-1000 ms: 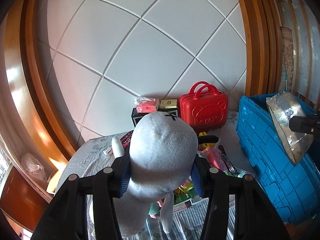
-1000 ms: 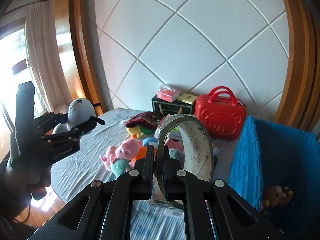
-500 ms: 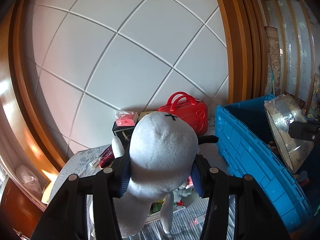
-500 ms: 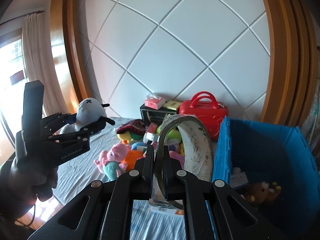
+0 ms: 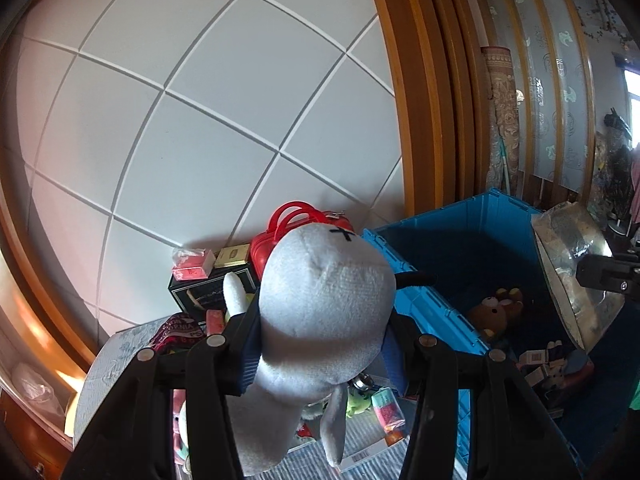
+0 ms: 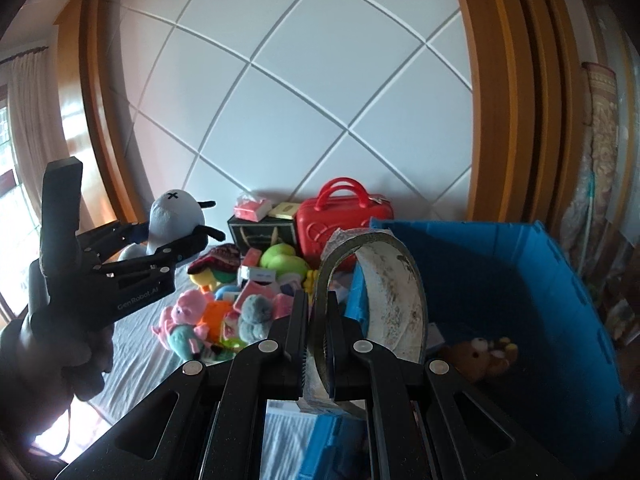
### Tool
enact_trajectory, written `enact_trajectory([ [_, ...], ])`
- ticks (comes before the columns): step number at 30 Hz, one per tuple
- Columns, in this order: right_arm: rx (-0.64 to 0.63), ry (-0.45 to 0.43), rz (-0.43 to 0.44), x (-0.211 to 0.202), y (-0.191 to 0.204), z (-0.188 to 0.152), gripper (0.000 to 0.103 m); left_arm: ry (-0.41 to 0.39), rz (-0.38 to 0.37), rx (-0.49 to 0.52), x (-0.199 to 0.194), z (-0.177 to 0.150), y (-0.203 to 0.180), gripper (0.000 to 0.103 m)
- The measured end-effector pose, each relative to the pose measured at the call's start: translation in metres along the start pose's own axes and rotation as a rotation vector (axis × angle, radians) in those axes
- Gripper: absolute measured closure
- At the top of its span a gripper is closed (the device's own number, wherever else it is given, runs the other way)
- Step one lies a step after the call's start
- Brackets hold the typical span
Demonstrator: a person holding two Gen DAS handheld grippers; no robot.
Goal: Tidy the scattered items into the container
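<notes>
My left gripper is shut on a grey plush toy with a black X on its head, held up in the air; it also shows at the left of the right wrist view. My right gripper is shut on a large worn tape roll, held over the near edge of the blue crate. The crate holds a brown teddy bear and small boxes. The tape roll shows at the right of the left wrist view.
A pile of plush toys and small boxes lies on the grey-covered table. A red toy suitcase and a black box stand against the white panelled wall. Wooden frames flank the wall.
Both grippers have moved right towards the blue crate, carrying their loads. The crate's inside with the teddy bear now shows in both views.
</notes>
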State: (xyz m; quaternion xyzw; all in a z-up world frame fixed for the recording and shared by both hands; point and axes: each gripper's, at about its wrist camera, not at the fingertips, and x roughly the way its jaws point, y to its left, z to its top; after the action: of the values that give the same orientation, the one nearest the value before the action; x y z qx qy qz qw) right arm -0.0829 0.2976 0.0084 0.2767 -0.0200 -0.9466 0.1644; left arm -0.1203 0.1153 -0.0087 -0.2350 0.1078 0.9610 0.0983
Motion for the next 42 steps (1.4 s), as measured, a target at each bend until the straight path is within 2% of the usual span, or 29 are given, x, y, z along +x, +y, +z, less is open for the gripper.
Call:
enact_trajectory([
  [8, 0.054, 0.016, -0.071, -0.01, -0.047, -0.004, 0.096, -0.023, -0.092, 0.052, 0.031, 0.027, -0.046, 0.053],
  [13, 0.083, 0.014, -0.115, -0.019, -0.07, -0.006, 0.096, -0.036, -0.156, 0.106, 0.044, 0.047, -0.088, 0.053],
  [25, 0.155, 0.012, -0.214, -0.04, -0.119, -0.013, 0.096, -0.009, -0.282, 0.213, 0.066, 0.085, -0.173, 0.053],
  [42, 0.241, 0.06, -0.319, -0.053, -0.157, -0.037, 0.096, 0.023, -0.382, 0.259, 0.093, 0.098, -0.239, 0.053],
])
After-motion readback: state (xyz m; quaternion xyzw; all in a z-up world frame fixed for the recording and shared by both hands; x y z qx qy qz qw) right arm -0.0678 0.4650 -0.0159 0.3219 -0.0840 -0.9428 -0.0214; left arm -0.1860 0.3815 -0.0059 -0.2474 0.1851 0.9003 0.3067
